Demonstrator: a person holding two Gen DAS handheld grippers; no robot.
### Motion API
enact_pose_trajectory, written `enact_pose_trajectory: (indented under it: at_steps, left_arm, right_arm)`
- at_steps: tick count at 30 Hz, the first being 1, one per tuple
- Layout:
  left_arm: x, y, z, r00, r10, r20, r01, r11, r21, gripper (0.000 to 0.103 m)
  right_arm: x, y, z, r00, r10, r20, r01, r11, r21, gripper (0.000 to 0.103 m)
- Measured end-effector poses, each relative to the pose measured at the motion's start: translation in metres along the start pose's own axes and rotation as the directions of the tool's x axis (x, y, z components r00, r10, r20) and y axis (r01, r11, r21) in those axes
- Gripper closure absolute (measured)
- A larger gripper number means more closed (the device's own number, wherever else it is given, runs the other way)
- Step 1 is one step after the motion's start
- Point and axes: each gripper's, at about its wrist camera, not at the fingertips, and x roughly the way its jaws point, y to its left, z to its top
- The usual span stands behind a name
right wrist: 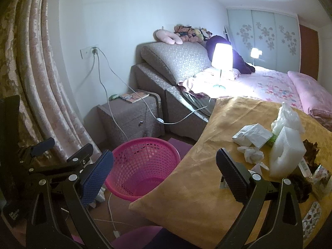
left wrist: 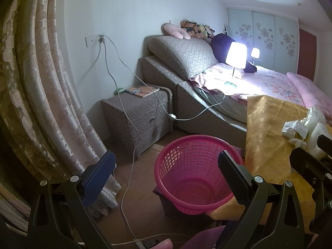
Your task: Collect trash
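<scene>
A pink mesh waste basket point(left wrist: 195, 172) stands on the floor beside a table with a golden cloth point(right wrist: 197, 166); it also shows in the right wrist view point(right wrist: 143, 166). Trash lies on the cloth: a crumpled white paper point(right wrist: 252, 134), small tissue wads point(right wrist: 252, 154), white foam wrap point(right wrist: 287, 151), a clear plastic bag point(right wrist: 287, 114) and dark scraps point(right wrist: 310, 148). My left gripper point(left wrist: 166, 182) is open and empty above the basket. My right gripper point(right wrist: 164, 176) is open and empty over the table's left edge, left of the trash. The paper also shows in the left wrist view point(left wrist: 294, 128).
A grey nightstand point(left wrist: 139, 120) with a book stands by the wall. Cables point(left wrist: 128, 166) hang from a wall socket and trail over the floor. A bed point(left wrist: 280, 83) with a lit lamp point(left wrist: 235, 56) is behind. Heavy curtains point(left wrist: 41, 103) hang at the left.
</scene>
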Motion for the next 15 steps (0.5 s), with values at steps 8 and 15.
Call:
enact_pose_trajectory:
  at_steps: [8, 15]
  left_arm:
    - [0.0010, -0.0016, -0.0036, 1.000, -0.002, -0.004, 0.002, 1.000, 0.006, 0.008]
    - [0.0030, -0.0041, -0.0074, 1.000, -0.002, -0.011, 0.002, 1.000, 0.013, 0.008]
  right_arm:
    - [0.0002, -0.0015, -0.0004, 1.000, 0.002, -0.001, -0.002, 1.000, -0.001, 0.007]
    - [-0.0002, -0.0033, -0.0057, 1.000, 0.000, -0.004, 0.000, 1.000, 0.005, 0.007]
